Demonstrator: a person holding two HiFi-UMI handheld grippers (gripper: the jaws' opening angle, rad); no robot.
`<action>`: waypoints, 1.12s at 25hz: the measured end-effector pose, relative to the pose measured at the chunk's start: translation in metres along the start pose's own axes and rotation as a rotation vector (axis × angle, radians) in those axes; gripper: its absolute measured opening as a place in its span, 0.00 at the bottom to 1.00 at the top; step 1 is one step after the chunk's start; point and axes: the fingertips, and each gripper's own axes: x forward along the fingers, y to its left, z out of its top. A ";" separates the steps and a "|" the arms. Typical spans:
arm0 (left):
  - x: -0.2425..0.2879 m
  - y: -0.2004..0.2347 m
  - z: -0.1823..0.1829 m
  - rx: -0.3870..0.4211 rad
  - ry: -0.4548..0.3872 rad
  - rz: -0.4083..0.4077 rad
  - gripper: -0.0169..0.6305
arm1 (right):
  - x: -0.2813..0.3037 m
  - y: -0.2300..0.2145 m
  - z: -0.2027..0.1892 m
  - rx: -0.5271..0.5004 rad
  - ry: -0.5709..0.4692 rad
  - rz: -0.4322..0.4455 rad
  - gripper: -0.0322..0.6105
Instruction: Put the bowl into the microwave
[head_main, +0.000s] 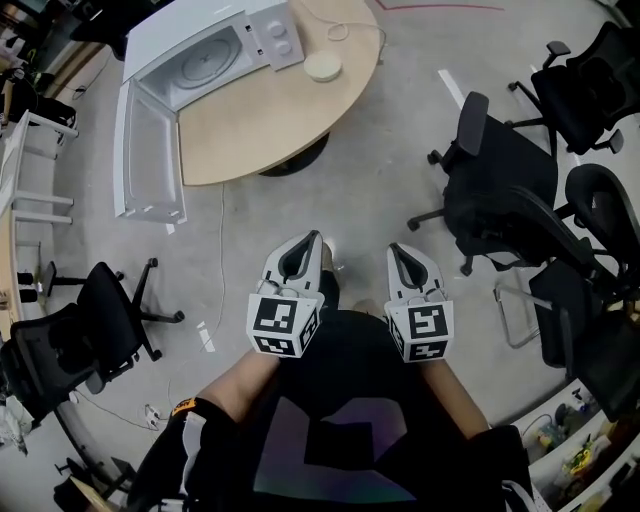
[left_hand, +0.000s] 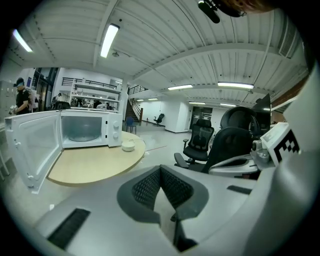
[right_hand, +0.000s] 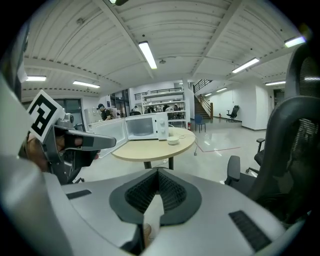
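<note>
Head view is showing me both grippers hanging low in front of the person's body, well apart from the table (head_main: 275, 130). I'm reading the left gripper (head_main: 310, 243) through its own view: its jaws are pressing together with nothing between them. The right gripper (head_main: 398, 254) is doing the same, jaws meeting and nothing caught. The bowl (head_main: 322, 66) is sitting on the round tabletop, just beside the microwave (head_main: 215, 45) (on its control-knob side). The door (head_main: 148, 150) is standing wide open, reaching past the table edge. Black office chairs (head_main: 500, 190) are crowding my right.
</note>
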 end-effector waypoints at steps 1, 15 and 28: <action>0.007 0.008 0.005 -0.003 -0.002 -0.005 0.10 | 0.009 -0.001 0.006 -0.002 0.006 -0.004 0.07; 0.071 0.116 0.061 -0.063 -0.033 -0.043 0.10 | 0.113 -0.003 0.080 -0.020 0.058 -0.066 0.07; 0.087 0.179 0.091 -0.081 -0.081 -0.042 0.10 | 0.166 0.007 0.121 -0.009 0.044 -0.084 0.07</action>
